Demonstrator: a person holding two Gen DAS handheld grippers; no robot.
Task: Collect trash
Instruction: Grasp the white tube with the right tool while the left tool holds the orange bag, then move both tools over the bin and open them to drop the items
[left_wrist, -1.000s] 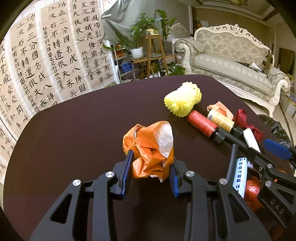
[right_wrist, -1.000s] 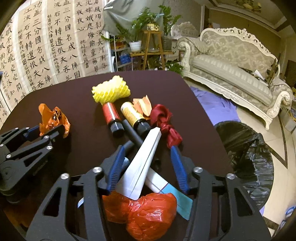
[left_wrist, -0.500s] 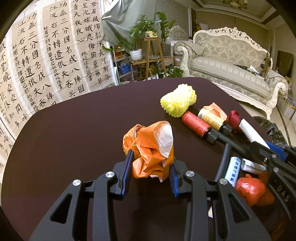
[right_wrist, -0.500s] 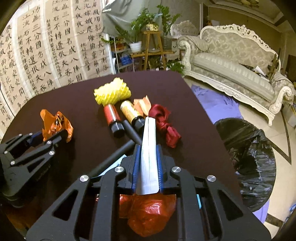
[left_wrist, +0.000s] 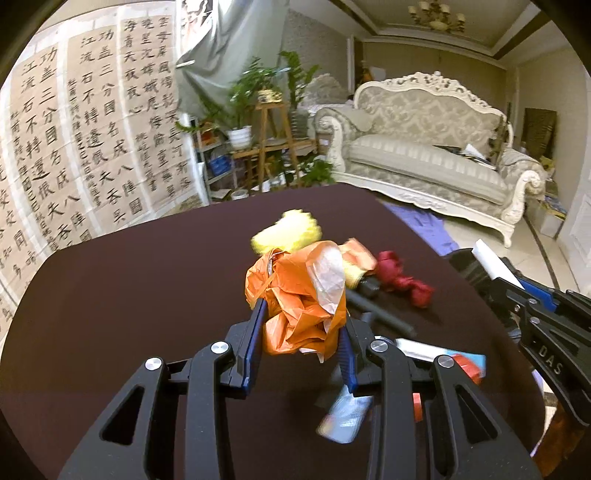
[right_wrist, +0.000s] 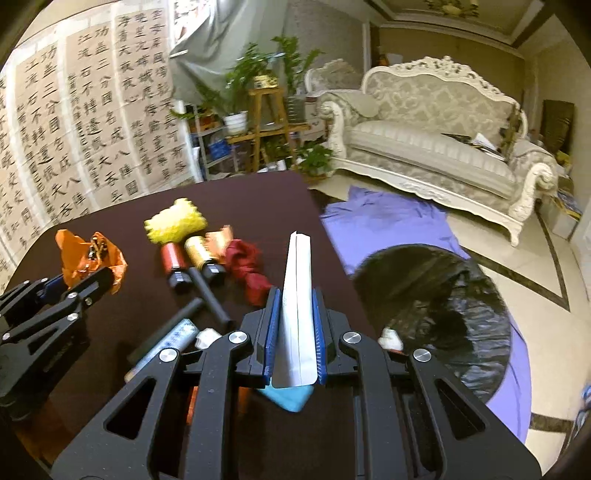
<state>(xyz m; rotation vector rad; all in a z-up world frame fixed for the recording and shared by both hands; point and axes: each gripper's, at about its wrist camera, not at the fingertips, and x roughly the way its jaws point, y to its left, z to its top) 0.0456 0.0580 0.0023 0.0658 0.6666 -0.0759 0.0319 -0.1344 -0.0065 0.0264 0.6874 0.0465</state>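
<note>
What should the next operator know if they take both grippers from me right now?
Left gripper: shut on the orange plastic bag, held above the table.
Right gripper: shut on the folded white paper, pointing toward the black trash bag on the floor to the right.
Done: both pieces grasped; neither dropped in yet.
Left on the table: yellow foam net, two spools, red ribbon, smaller scraps near the grippers.
</note>
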